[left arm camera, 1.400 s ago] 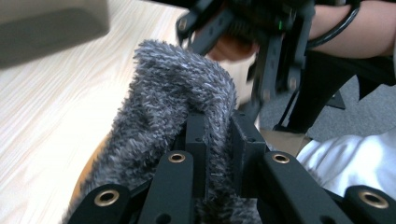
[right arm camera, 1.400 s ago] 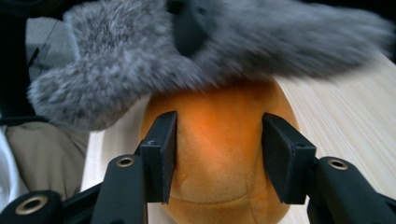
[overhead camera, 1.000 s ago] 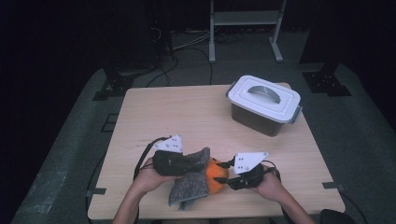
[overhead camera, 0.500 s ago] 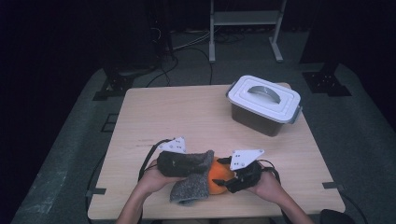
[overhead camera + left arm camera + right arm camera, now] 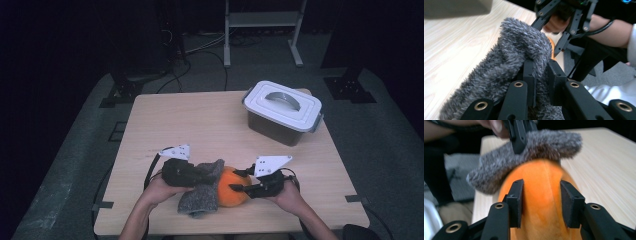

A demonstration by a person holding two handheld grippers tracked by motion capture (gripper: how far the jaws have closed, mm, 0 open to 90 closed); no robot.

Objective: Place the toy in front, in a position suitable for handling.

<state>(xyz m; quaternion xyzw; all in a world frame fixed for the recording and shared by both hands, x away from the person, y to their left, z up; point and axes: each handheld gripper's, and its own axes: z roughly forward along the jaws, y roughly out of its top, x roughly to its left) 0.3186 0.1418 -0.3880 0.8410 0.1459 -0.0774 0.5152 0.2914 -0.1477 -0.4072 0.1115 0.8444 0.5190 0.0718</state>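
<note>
- Cloth (image 5: 202,192), grey and fuzzy, is pinched by the left gripper (image 5: 541,75); likely soft, limp.
- Orange plush (image 5: 541,200) is squeezed by the just-closing right gripper (image 5: 541,203); midsection suits gripping.

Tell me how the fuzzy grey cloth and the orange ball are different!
The grey cloth is shaggy and floppy; the orange ball is smooth and round. The cloth drapes over the ball's left side and top, while the ball sits on the table beneath it. The left tool pinches a fold of the cloth; the right tool squeezes the ball's sides. Both look soft, and each sits in a tool's jaws.
</note>
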